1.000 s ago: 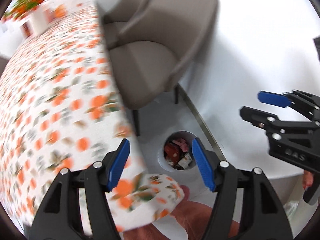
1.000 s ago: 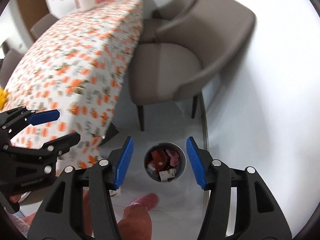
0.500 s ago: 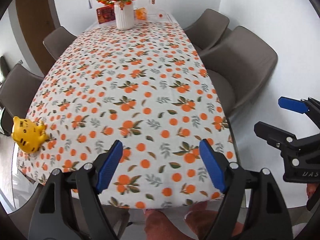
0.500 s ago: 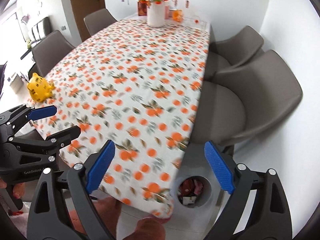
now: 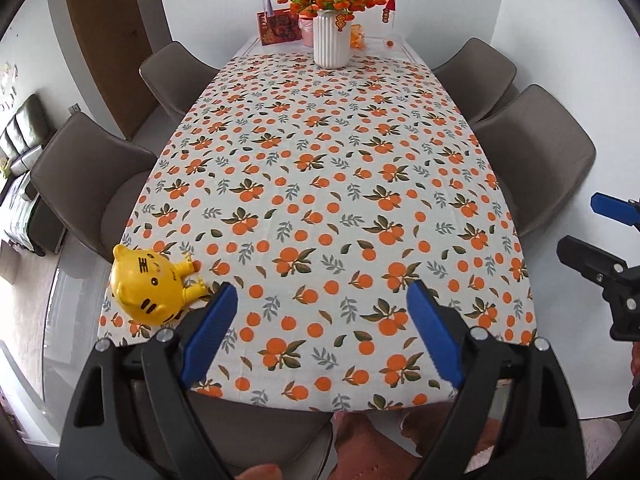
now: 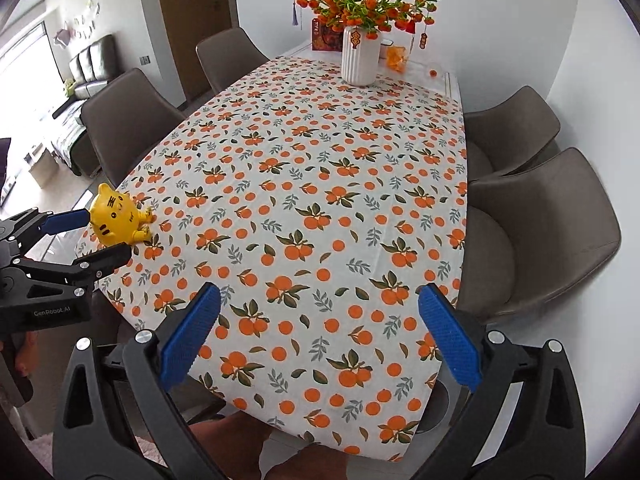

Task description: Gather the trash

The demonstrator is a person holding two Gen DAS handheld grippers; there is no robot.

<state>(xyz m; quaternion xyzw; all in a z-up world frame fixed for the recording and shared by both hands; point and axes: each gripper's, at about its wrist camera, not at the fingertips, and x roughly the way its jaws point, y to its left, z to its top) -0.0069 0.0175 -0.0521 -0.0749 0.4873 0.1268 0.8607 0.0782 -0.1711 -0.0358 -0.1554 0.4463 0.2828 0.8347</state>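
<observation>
My left gripper (image 5: 322, 328) is open and empty, held above the near end of a long table (image 5: 328, 160) with an orange-print cloth. My right gripper (image 6: 318, 332) is open and empty, above the table's near right corner (image 6: 320, 200). The right gripper shows at the right edge of the left wrist view (image 5: 600, 232). The left gripper shows at the left of the right wrist view (image 6: 80, 236). A yellow cat toy (image 5: 154, 288) lies at the near left corner of the table, also in the right wrist view (image 6: 116, 220). No trash and no bin are in view.
A white vase of orange flowers (image 5: 330, 36) stands at the far end with small red and orange items beside it. Brown chairs stand along the left (image 5: 88, 184) and right (image 5: 536, 152) sides. A white wall is at the right.
Both grippers have swung up from the white bin of wrappers on the floor to face down the table. The bin has left both views. Both stay open.
</observation>
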